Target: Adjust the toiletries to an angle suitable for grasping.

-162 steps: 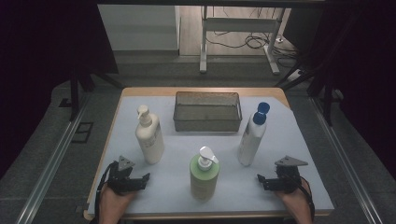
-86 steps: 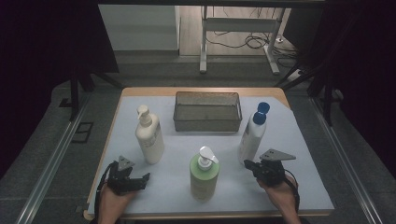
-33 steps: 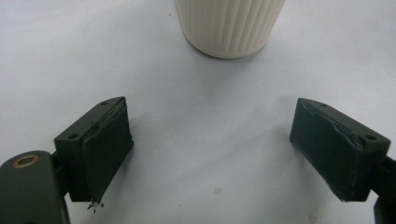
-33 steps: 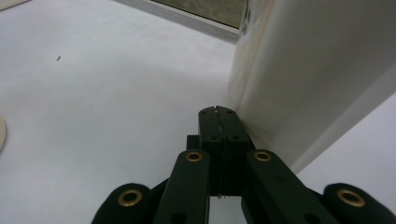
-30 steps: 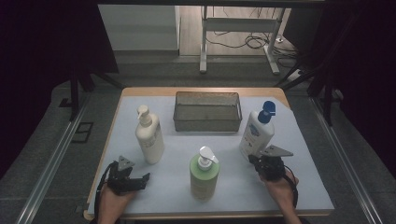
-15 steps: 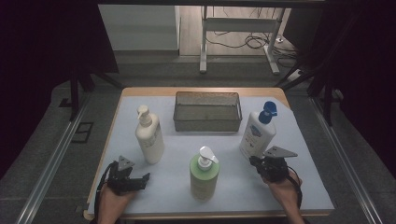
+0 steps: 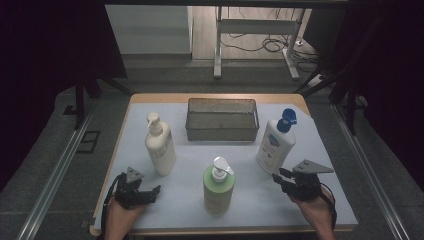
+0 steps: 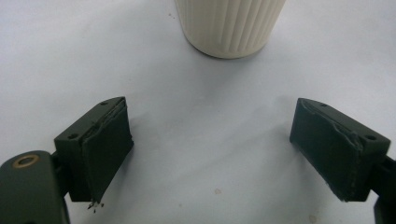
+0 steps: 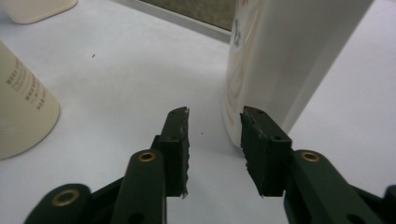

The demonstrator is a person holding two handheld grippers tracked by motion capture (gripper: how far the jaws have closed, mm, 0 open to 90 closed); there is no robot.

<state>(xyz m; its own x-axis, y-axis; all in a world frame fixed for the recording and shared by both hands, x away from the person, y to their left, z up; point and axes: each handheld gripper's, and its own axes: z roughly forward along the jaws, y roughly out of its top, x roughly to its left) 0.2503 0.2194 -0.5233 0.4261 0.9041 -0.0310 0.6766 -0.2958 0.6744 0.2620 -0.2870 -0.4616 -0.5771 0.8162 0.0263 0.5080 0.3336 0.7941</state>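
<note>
A white bottle with a blue cap (image 7: 275,142) stands at the right of the mat. My right gripper (image 7: 278,177) sits just in front of it, low over the mat. In the right gripper view the gripper (image 9: 215,140) has its jaws partly apart after just opening, with nothing between them. The white bottle (image 9: 280,60) rises right beyond the right-hand jaw. A green pump bottle (image 7: 218,186) stands front centre and a cream pump bottle (image 7: 160,147) at the left. My left gripper (image 7: 150,192) rests open near the front left. In its own view the gripper (image 8: 210,149) faces the cream bottle's base (image 8: 229,23).
A wire mesh basket (image 7: 222,131) stands at the back centre of the mat. The table's wooden edge (image 7: 115,150) borders the mat. Bare mat lies between the bottles and along the front. A pale bottle side (image 9: 23,112) stands close at the left in the right gripper view.
My right gripper has drawn back a little from the white bottle and lifted slightly, and its jaws have parted. The white bottle, turned broadside since the earliest frames, stays put. The left hand is still.
</note>
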